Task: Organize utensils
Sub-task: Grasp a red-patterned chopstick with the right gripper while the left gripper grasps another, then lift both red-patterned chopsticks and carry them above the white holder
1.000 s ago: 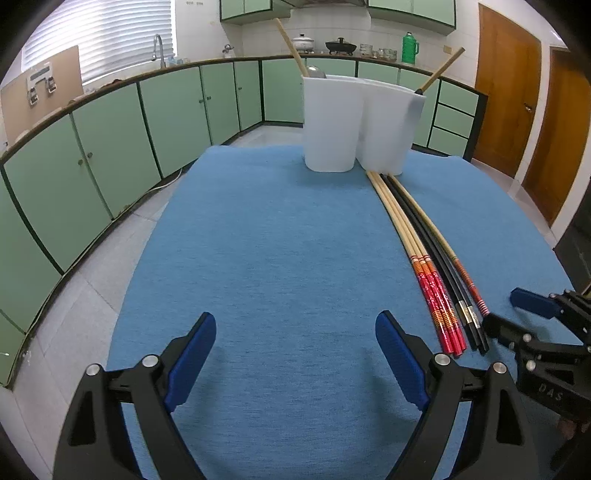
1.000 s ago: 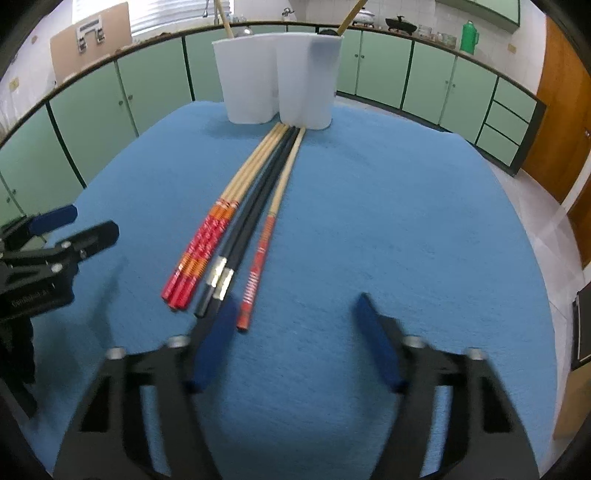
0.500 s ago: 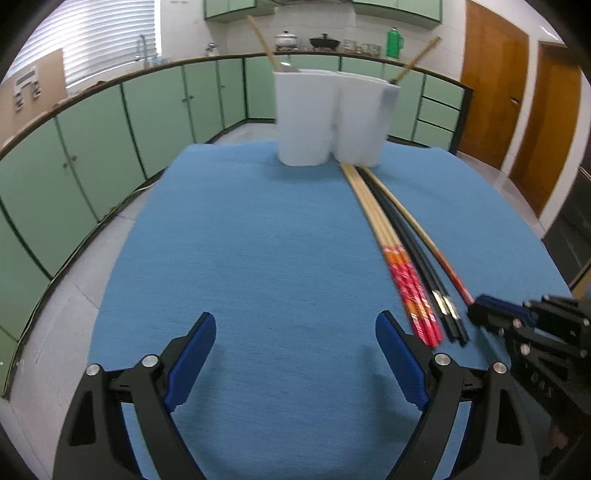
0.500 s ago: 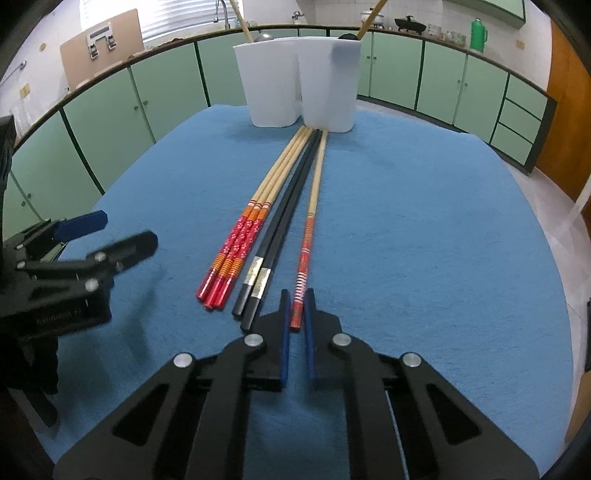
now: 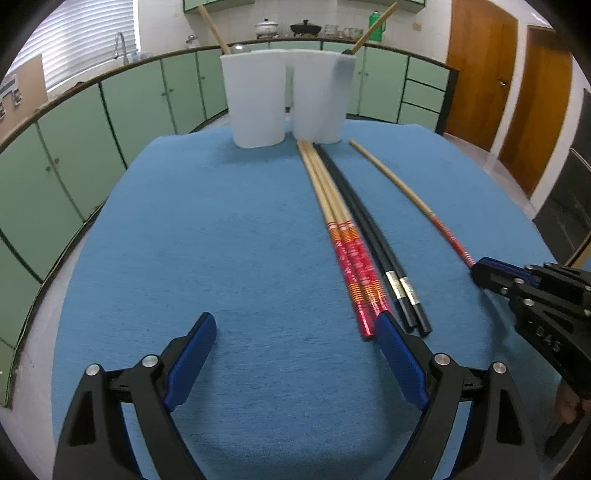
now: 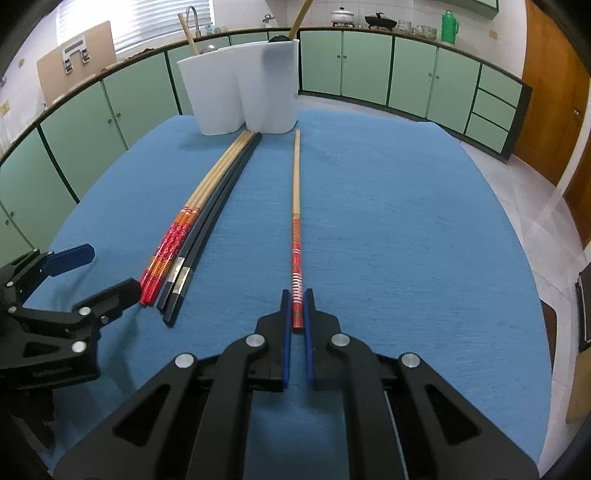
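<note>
Now the right gripper (image 6: 296, 321) fingers (image 6: 285, 328) pinch one chopstick's (image 6: 296, 206) red end.

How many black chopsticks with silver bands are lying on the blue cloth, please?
2: both black chopsticks lie side by side on the blue cloth, directly right of the red-ended bamboo chopsticks, reaching the white plastic utensil holder. None appears hidden.

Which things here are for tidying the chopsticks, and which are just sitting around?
For the job:
single chopstick, pinched in the right gripper
bundle of chopsticks
white holder
left gripper, open

Just sitting around:
green flask
pots on the counter
tap
</note>
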### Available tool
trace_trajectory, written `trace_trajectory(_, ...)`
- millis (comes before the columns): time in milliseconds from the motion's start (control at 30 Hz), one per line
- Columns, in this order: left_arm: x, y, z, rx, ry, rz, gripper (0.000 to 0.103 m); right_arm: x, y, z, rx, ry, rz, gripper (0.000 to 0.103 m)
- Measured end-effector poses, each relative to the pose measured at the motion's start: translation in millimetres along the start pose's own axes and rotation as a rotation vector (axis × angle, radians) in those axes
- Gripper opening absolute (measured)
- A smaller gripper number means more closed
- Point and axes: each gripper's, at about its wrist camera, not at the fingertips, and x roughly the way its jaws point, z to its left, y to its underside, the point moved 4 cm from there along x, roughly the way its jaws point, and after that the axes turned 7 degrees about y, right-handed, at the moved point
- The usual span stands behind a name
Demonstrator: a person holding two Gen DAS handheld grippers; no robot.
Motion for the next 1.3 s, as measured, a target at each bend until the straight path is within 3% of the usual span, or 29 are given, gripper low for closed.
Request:
trace_trajectory(333,2.1,-0.1,4.2,-0.012,-0.034,0.019,0.085,1.6,1.2,-2.5,0.01,-0.019,-0.001,0.006)
trace_trajectory(800,-3.5,-0.8,-12.6,-0.004,0.013,-0.024,0.005,2.9,1.6,-5.7,0.034,-0.051,0.001,0.007)
trace_trajectory(1033,-8.7,-1.7,-9.3,-0.03,0.042,-0.033,0.005,0.3,1.3,-5.4,0.036,-0.049,-0.005,0.005)
trace_trajectory(1300,-51.8,-19.5,-3.1,-0.004,0.037,-0.112,0.005,-26.1,-13.3,-20.6,0.051,-0.063,-0.057,0.005)
